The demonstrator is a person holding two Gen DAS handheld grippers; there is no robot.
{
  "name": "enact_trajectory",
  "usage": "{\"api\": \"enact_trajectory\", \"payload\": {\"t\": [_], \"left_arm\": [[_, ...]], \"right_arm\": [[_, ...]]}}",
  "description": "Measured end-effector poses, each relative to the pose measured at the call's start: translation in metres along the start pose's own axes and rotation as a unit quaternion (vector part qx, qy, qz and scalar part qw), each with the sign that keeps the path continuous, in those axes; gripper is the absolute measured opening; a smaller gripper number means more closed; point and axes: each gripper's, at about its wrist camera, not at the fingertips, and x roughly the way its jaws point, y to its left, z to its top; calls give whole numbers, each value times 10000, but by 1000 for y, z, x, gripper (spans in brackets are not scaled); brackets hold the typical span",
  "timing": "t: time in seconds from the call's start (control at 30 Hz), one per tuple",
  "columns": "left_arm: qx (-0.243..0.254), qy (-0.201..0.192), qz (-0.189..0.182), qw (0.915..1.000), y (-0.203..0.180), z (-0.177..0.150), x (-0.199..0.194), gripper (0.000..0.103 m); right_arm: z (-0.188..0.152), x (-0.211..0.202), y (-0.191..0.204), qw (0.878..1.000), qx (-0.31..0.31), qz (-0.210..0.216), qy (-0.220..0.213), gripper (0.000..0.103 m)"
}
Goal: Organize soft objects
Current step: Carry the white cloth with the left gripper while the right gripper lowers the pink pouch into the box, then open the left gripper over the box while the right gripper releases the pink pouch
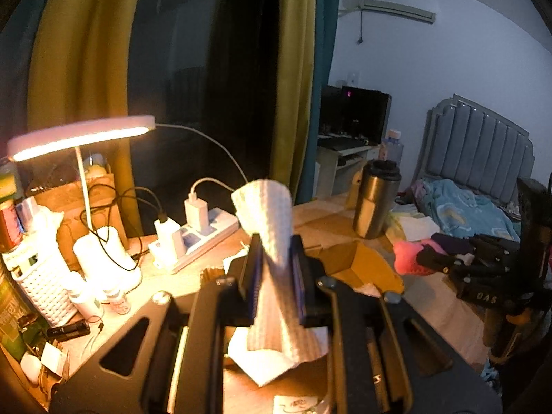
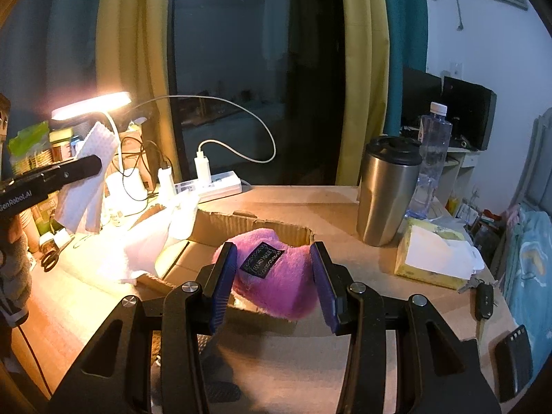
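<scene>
My left gripper is shut on a white waffle-textured cloth, held up above the desk; the cloth sticks up past the fingertips and hangs down behind them. It also shows in the right wrist view at the left, with the left gripper around it. My right gripper is shut on a pink plush toy with a black label, held over an open cardboard box. The plush also shows in the left wrist view, in the right gripper.
A lit desk lamp, a power strip with chargers, a white basket and small bottles crowd the left. A steel tumbler, water bottle, tissue pack, car key and dark phone stand at the right. White cloths lie by the box.
</scene>
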Motion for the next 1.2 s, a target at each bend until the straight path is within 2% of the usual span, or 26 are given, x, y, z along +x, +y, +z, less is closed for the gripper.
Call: {"api": "enact_trajectory", "payload": {"t": [0.5,0.77,1.0,1.2], "left_arm": [[-206,716,-12,9972,18,-26,79,16],[-291,1268,-37,9915,26,-48,121,16],[-257,1670,4,9856,26,-63,144,18],[-15,1719,129,9850,19,-67,150,19]], "right_arm": [[8,55,-15,9996,98,66,245,47],[5,85,-19,9989,115,140,443,47],[0,107,-22,9977,154,201,622,47],[-5,118,-16,9969,77,208,754,49]]}}
